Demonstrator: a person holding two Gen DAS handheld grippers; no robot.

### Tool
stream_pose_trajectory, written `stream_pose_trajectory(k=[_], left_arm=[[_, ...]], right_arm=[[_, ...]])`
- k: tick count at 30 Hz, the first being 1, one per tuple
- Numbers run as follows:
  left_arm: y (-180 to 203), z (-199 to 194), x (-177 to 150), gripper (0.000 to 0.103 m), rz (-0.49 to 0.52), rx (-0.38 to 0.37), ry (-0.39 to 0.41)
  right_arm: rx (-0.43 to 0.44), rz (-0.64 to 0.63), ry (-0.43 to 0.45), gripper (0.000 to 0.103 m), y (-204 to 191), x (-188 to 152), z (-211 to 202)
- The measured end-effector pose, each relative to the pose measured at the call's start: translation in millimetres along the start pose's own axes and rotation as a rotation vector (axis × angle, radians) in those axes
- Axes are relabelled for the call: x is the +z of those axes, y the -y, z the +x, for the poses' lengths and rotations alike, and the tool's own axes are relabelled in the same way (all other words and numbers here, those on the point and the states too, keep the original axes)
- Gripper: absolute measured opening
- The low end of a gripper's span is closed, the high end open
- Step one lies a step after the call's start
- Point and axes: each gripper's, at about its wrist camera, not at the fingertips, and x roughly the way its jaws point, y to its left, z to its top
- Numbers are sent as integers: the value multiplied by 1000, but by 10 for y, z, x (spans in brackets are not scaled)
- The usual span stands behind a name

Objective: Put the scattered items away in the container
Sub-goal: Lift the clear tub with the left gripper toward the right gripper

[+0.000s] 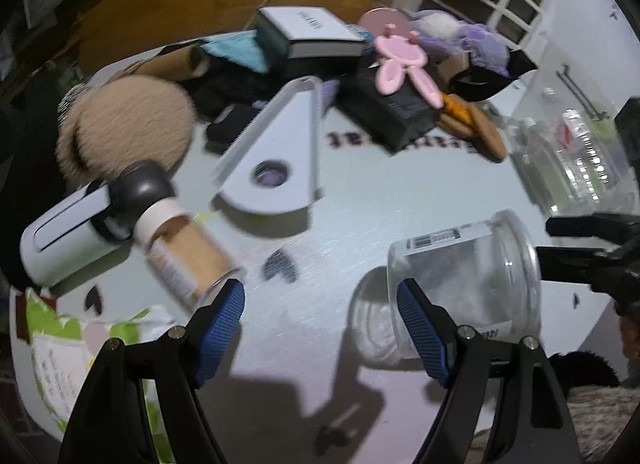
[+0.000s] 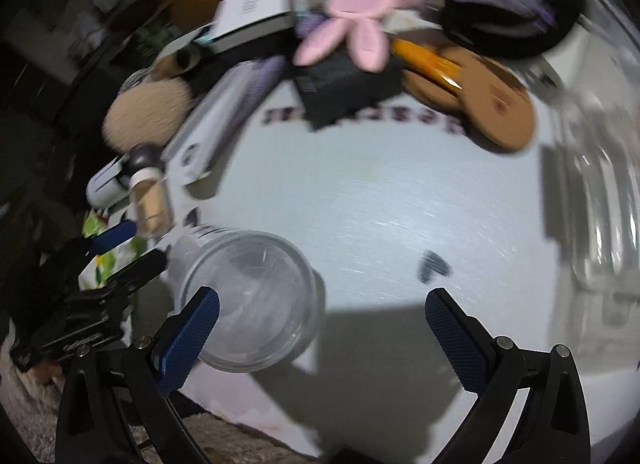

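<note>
The left gripper (image 1: 320,324) fills the bottom of the left wrist view, its blue pads spread apart and empty, hanging over bare white table (image 1: 360,192). Just off its right finger lies a clear plastic jar (image 1: 464,284) on its side, long axis running left to right across the view, mouth toward the right where the other gripper's black fingers come in. To the left of the left finger lies a small bottle of tan powder (image 1: 188,252) with a white cap, tilted, long axis running up-left toward a fluffy beige brush (image 1: 124,124). The clear container (image 1: 576,160) stands at the far right edge, well apart from both. In the right wrist view the right gripper (image 2: 322,336) is likewise released, jaws wide. The jar (image 2: 248,300) shows its open mouth toward this camera, touching or just beside the left pad and left of the gap's centre. The container's wall (image 2: 600,200) rises on the right. Judging from this, the right gripper is better lined up along the jar's axis, while the left sits beside its wall.
</note>
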Motion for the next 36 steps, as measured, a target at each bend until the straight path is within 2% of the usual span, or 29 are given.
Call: stream_pose_trajectory(k=[4, 9, 12, 17, 20, 23, 30, 36], left_arm=[[-115, 25, -135, 78, -30, 29, -11], [-171, 97, -262, 78, -48, 38, -30], [-131, 136, -289, 78, -39, 24, -28], [-48, 202, -237, 78, -14, 8, -9], [21, 238, -170, 78, 32, 12, 13], [54, 287, -70, 78, 100, 56, 28], [45, 419, 178, 77, 144, 33, 13], [93, 389, 321, 78, 58, 22, 25]], right_arm=[[11, -88, -19, 103, -275, 24, 126], [21, -100, -47, 103, -385, 17, 243], [64, -35, -26, 103, -299, 11, 210], [231, 177, 43, 103, 30, 27, 140], [277, 295, 87, 103, 233, 25, 63], [269, 359, 121, 103, 398, -20, -61], [225, 443, 157, 103, 688, -236, -253], [212, 484, 191, 103, 845, -343, -379]])
